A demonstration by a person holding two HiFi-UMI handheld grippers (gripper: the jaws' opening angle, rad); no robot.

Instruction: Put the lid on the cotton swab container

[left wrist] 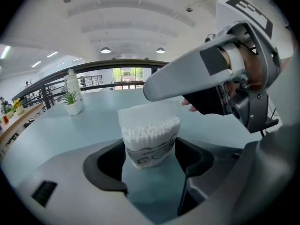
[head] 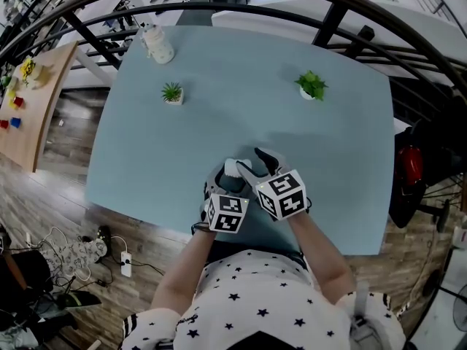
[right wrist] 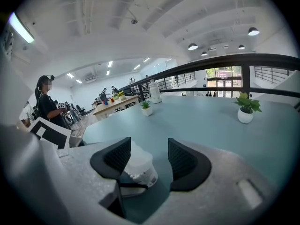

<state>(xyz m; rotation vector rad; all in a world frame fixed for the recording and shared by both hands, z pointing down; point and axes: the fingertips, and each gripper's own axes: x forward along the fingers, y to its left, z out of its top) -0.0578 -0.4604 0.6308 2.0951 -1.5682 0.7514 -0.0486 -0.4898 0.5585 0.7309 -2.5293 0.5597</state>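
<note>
The cotton swab container (left wrist: 151,142) stands on the blue table (head: 241,86) near its front edge, packed with white swabs. Its pale lid (left wrist: 140,112) stands up behind the swabs, off the opening. My left gripper (left wrist: 151,161) has a jaw against each side of the container. In the head view the container (head: 232,168) shows between both grippers. My right gripper (right wrist: 149,149) is open, just above and to the right of the container. One of its fingers (left wrist: 187,81) reaches over the lid. From the right gripper view the container (right wrist: 138,165) is partly hidden behind the left jaw.
Two small potted plants (head: 173,93) (head: 311,86) and a white bottle (head: 158,46) stand far back on the table. A black railing (head: 343,9) curves behind. A person (right wrist: 47,106) stands by a wooden table (head: 29,100) to the left.
</note>
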